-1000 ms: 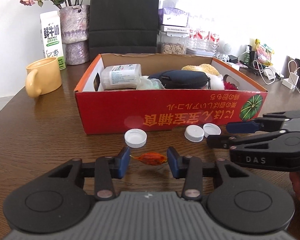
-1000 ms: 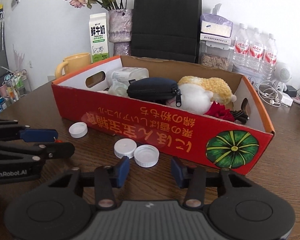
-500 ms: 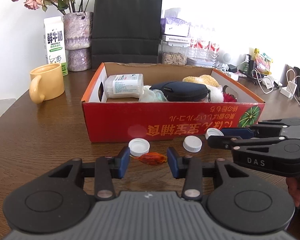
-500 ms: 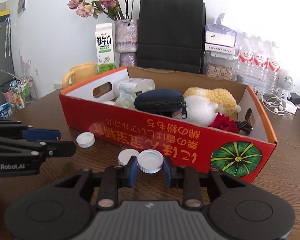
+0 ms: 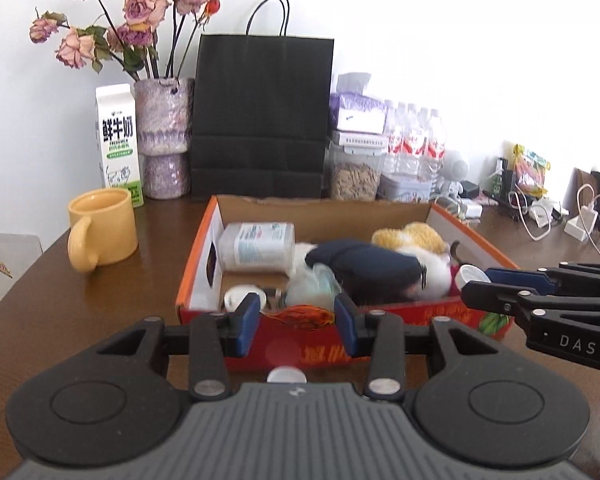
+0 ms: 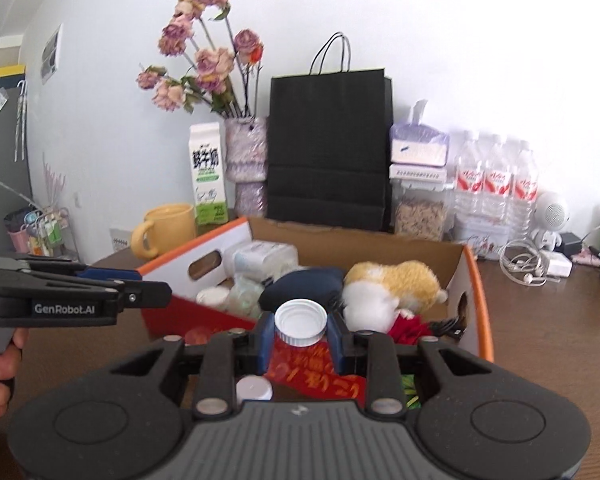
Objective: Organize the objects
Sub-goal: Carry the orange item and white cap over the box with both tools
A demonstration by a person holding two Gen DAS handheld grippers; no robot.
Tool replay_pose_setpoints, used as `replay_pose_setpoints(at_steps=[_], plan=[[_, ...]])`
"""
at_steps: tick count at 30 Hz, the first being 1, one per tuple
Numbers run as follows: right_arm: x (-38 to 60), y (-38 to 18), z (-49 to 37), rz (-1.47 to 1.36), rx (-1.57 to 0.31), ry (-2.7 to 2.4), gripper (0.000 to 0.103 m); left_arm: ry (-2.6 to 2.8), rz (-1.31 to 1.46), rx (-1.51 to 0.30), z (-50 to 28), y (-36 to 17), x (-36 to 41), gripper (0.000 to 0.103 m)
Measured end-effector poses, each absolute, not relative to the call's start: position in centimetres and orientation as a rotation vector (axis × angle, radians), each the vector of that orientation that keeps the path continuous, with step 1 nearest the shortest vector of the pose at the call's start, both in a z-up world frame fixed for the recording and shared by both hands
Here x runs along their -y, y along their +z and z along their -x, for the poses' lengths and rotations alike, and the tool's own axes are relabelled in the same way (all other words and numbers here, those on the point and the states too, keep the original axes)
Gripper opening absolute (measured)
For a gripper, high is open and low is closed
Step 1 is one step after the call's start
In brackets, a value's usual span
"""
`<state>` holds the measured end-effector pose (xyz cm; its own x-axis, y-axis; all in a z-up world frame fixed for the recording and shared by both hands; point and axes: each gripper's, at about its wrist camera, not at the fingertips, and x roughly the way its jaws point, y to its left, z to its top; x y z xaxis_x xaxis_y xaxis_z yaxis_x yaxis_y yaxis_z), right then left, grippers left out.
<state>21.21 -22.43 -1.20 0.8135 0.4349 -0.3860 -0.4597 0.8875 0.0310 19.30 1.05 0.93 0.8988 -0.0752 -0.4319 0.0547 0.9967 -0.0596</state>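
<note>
My left gripper [image 5: 296,322] is shut on a small orange stringy trinket [image 5: 304,314] and hangs over the front wall of the red cardboard box [image 5: 198,256]. My right gripper [image 6: 300,332] is shut on a white bottle cap [image 6: 300,322], also above the front wall of the box [image 6: 482,300]. It enters the left wrist view from the right, the right gripper [image 5: 476,284] with its cap [image 5: 472,274]. The left gripper [image 6: 152,283] shows at the left of the right wrist view. One white cap [image 5: 286,374] lies on the table before the box, the same cap [image 6: 254,388].
The box holds a white bottle [image 5: 256,246], a dark pouch [image 5: 372,266], a plush toy [image 5: 412,236] and other small things. Behind it stand a yellow mug [image 5: 104,232], a milk carton [image 5: 118,144], a vase [image 5: 164,136], a black bag [image 5: 260,120] and water bottles [image 5: 412,144]. Cables [image 5: 540,216] lie at the right.
The right gripper closed on a white cap. Both grippers then rose from the table with their objects to above the box's front wall.
</note>
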Motion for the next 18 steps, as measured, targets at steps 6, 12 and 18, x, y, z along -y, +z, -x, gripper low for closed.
replay_pose_setpoints(at_steps=[6, 12, 18], plan=[[23.4, 0.0, -23.5, 0.044, -0.349, 0.417, 0.027, -0.047, 0.065, -0.412, -21.9, 2.4, -0.8, 0.041], [23.6, 0.1, -26.9, 0.008, -0.316, 0.361, 0.027, -0.023, 0.081, -0.393, -25.4, 2.8, -0.2, 0.041], [24.1, -1.6, -29.5, -0.007, -0.338, 0.339, 0.027, 0.005, 0.086, -0.4, -29.5, 1.8, -0.5, 0.041]])
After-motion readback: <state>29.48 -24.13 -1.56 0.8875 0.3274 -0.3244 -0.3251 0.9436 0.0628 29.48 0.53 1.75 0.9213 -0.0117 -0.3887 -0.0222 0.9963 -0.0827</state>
